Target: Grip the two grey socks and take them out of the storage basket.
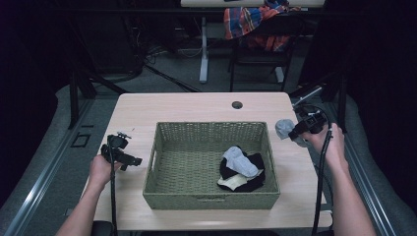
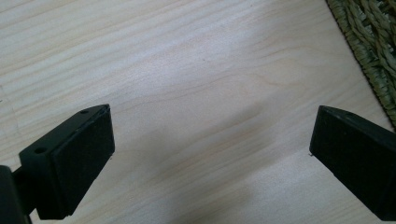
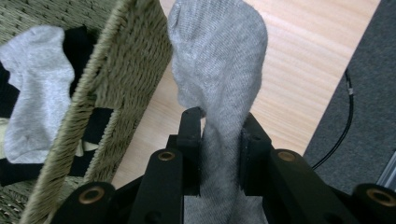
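The table carries a woven basket set at its middle, closer to the near edge. Inside the basket, toward its right near corner, lies a small heap of socks: a light grey one on top of black and cream pieces. That reads as the part of the work already done, several socks dropped in.

The grey sock is the one in hand now. It hangs clamped between the jaws of the right gripper, which are closed tight on its middle. In the high view this sock sits above the table's right edge, just outside the basket's right wall and not yet over the opening. What seems left is to carry it across the rim and let it go among the others.

The left gripper hovers near the table's left edge, beside the basket's left wall, its jaws spread wide with nothing between them and bare wood beneath. I see no other loose socks on the tabletop, so this looks like 1 of the last pieces.
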{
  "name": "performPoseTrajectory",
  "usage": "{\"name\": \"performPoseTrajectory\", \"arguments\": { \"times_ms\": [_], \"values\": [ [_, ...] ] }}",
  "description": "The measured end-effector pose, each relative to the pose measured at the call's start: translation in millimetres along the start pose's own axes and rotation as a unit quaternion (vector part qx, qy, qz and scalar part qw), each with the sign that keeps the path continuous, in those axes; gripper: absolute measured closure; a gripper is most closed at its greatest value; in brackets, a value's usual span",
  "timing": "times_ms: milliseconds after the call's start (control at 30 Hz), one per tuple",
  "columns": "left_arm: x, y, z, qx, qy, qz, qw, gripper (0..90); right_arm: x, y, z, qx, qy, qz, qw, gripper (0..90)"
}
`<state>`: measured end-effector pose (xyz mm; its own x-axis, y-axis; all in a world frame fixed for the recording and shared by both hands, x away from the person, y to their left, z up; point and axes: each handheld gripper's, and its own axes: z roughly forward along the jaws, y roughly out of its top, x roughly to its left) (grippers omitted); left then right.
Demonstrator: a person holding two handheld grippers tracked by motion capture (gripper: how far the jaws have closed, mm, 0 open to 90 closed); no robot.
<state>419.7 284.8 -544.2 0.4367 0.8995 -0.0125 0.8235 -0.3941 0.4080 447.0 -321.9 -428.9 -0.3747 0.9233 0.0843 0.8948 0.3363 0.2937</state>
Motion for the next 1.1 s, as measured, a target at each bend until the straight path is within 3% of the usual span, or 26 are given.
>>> {"name": "performPoseTrajectory", "arguments": {
  "times_ms": [167,367,600,733,867,1067,1100],
  "values": [
    [-3.4,2.3,1.6,0.003,-0.003,0.007,1.0,0.0,-3.8,1.3,19.0,0.029,0.002,-0.003,0.9996,74.8],
    [-0.9,1.3,1.3,0.002,-0.003,0.001,1.0,0.0,-6.5,-0.9,34.3,0.042,0.017,0.004,0.999,74.8],
    [-3.5,2.4,1.9,0.005,-0.005,0.009,0.9999,0.0,-5.0,0.2,50.0,0.063,0.014,-0.001,0.9979,74.7],
    [-0.7,1.3,1.3,0.002,-0.002,0.001,1.0,0.0,-3.9,-1.5,61.6,0.077,0.014,0.005,0.9969,74.6],
    [-4.6,3.4,3.1,0.003,-0.002,0.011,0.9999,0.0,-2.3,-0.7,71.1,0.097,0.015,-0.004,0.9952,74.5],
    [-2.4,1.9,2.1,0.002,-0.002,0.004,1.0,0.0,-8.0,-3.9,75.1,0.103,0.016,0.001,0.9945,74.5],
    [-2.4,2.4,2.2,0.004,-0.003,0.005,1.0,0.0,-8.1,-5.0,77.2,0.093,0.015,0.01,0.9955,74.5]
  ]
}}
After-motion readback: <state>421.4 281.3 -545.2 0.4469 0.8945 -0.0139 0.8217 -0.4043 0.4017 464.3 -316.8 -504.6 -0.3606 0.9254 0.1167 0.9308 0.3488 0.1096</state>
